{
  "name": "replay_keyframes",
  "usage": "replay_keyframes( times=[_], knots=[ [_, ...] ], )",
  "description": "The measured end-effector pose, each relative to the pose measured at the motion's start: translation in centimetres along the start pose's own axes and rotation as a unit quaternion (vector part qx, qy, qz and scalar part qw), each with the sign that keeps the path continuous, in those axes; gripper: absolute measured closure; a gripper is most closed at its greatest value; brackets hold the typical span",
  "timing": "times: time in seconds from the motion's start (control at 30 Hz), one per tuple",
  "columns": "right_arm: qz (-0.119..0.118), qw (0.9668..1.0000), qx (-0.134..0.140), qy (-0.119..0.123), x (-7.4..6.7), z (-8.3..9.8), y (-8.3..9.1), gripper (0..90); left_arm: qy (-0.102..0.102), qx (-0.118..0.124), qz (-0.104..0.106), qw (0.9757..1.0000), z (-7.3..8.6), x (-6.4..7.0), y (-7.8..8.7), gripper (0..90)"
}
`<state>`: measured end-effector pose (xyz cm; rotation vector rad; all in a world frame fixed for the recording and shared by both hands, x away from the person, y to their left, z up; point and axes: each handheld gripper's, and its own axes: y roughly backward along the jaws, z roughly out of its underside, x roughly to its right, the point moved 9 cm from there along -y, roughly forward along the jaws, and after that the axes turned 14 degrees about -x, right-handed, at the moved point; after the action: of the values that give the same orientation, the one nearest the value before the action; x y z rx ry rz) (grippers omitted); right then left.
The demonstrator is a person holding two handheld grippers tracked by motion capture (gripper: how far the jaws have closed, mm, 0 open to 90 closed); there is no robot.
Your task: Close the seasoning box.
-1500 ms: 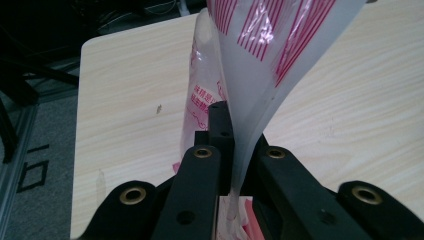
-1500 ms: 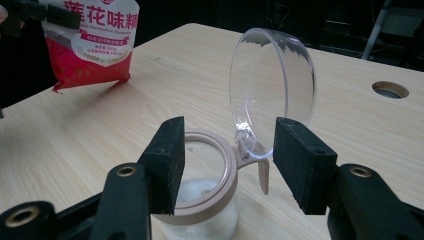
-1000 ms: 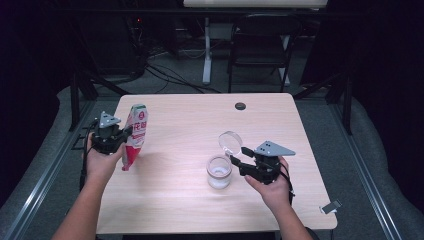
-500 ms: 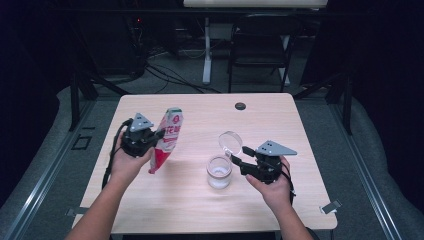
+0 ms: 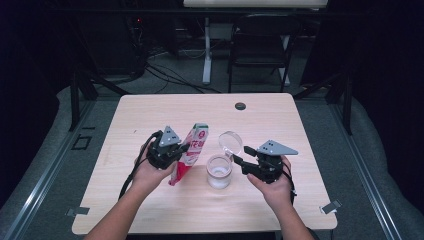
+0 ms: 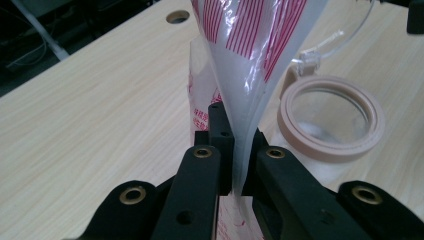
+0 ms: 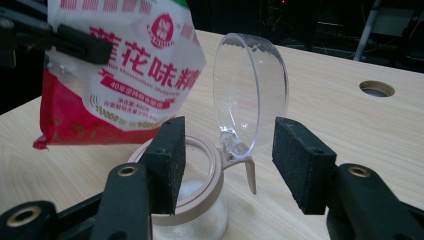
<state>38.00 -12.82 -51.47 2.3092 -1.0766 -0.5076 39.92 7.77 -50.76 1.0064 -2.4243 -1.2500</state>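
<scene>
High view, table: a light wooden table (image 5: 150, 200) with a round dark cable hole (image 5: 240, 106) near its far edge.
High view, left gripper: the black left gripper (image 5: 176, 152) sits in the person's left hand (image 5: 150, 172), left of the table's middle, clenched on a red-and-white plastic seasoning bag (image 5: 190, 152).
High view, bag: it hangs tilted above the tabletop, its top leaning toward the jar, its red bottom corner low and near the person.
High view, jar: a small clear glass jar with a beige rim (image 5: 219, 171) stands just right of the bag; its clear round hinged lid (image 5: 230, 142) is swung up and open behind it.
High view, right gripper: the black right gripper (image 5: 240, 161) sits in the right hand (image 5: 272, 182), just right of the jar, pointing at it.
Left gripper view, grip: the two black jaws pinch the thin white film of the bag (image 6: 240, 95) between them, pads pressed together on it.
Left gripper view, jar: the beige rim (image 6: 332, 117) lies just right of the bag and a little beyond the jaws, white powder visible inside.
Right gripper view, jaws: released, standing wide apart; the left pad (image 7: 170, 160) is at the jar's rim (image 7: 200, 200), though contact cannot be told, and the right pad stands apart from it.
Right gripper view, lid: the clear lid (image 7: 250, 92) stands upright between the pads, beyond them.
Right gripper view, bag: the bag (image 7: 125, 75) hangs at upper left, above and behind the jar's mouth, held by the other gripper's jaw.
</scene>
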Motion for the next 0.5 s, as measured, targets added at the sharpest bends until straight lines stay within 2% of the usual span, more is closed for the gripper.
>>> replay_keyframes(
  times=[0.1, 0.2, 0.33, 0.43, 0.5],
  knots=[
    [0.005, 1.0, 0.001, 0.003, 0.0, 0.0, 0.0, 47.0, 0.004, 0.008, 0.015, 0.9998, 0.5, 0.4, 0.1, 90.0],
    [0.023, 0.9996, -0.001, 0.013, 0.1, -0.1, 0.0, 45.8, 0.012, 0.012, 0.028, 0.9995, 1.4, 0.7, 0.3, 90.0],
    [0.024, 0.9996, -0.003, 0.018, -0.4, -0.3, 0.0, 46.8, 0.025, 0.019, 0.039, 0.9988, 2.7, 0.9, 0.7, 90.0],
    [0.003, 0.9995, -0.017, 0.026, -1.3, -0.2, -0.1, 52.8, 0.032, 0.024, 0.04, 0.9984, 3.6, 0.9, 0.9, 90.0],
    [-0.026, 0.999, -0.026, 0.026, -1.9, -0.1, -0.2, 57.5, 0.034, 0.026, 0.038, 0.9984, 4.5, 0.9, 1.0, 90.0]
  ],
)
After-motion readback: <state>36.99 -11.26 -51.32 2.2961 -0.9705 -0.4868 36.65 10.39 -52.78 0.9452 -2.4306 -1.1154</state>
